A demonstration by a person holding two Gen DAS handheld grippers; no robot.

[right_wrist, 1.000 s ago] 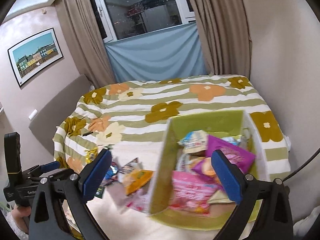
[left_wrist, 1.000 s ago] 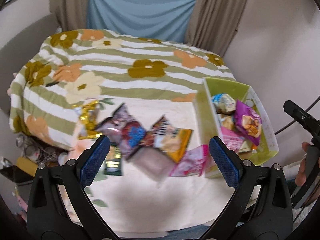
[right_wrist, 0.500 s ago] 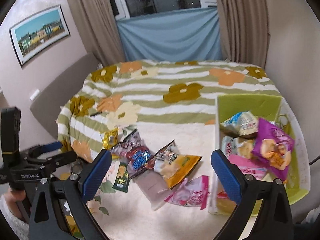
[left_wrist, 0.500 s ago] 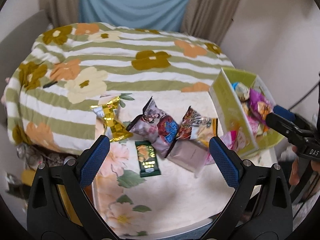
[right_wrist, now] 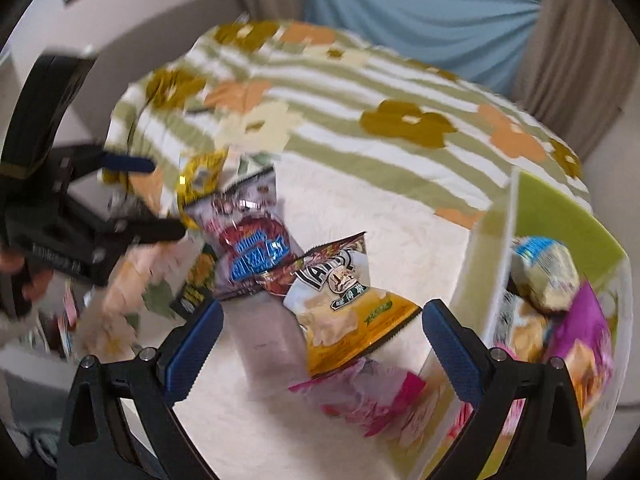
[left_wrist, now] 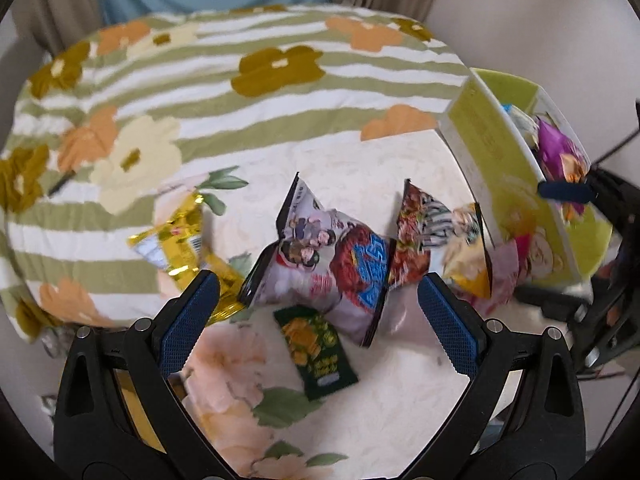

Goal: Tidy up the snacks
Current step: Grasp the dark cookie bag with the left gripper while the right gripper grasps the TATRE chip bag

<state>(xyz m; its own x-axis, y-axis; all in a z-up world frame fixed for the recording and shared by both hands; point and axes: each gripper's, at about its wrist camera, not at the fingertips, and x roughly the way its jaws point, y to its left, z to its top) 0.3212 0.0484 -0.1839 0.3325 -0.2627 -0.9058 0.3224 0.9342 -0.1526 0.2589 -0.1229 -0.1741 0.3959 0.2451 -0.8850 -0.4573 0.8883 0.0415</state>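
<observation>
Left wrist view looks down on a cream floral cloth (left_wrist: 380, 392) spread at the foot of a bed with a striped flower quilt (left_wrist: 248, 92). The left hand-held gripper (left_wrist: 318, 322) hovers over the loose snacks with its jaws spread wide and nothing between them. Beneath it lie a large pale chip bag with a red and blue label (left_wrist: 328, 264), a small dark green packet (left_wrist: 316, 352) just in front of it, and a gold foil wrapper (left_wrist: 176, 240) off to the left.

Right wrist view shows the right hand-held gripper (right_wrist: 322, 346) likewise wide apart and empty, above a white and yellow snack bag (right_wrist: 344, 312) that overlaps the chip bag's lower edge. A pink packet (right_wrist: 368, 396) lies beside the wall of a lime green box (right_wrist: 560, 216), possibly touching it (motion blur smears that edge). The box stands at the right of the cloth and already holds a purple bag (right_wrist: 584, 328) and a pale blue-topped pack (right_wrist: 544, 272).
</observation>
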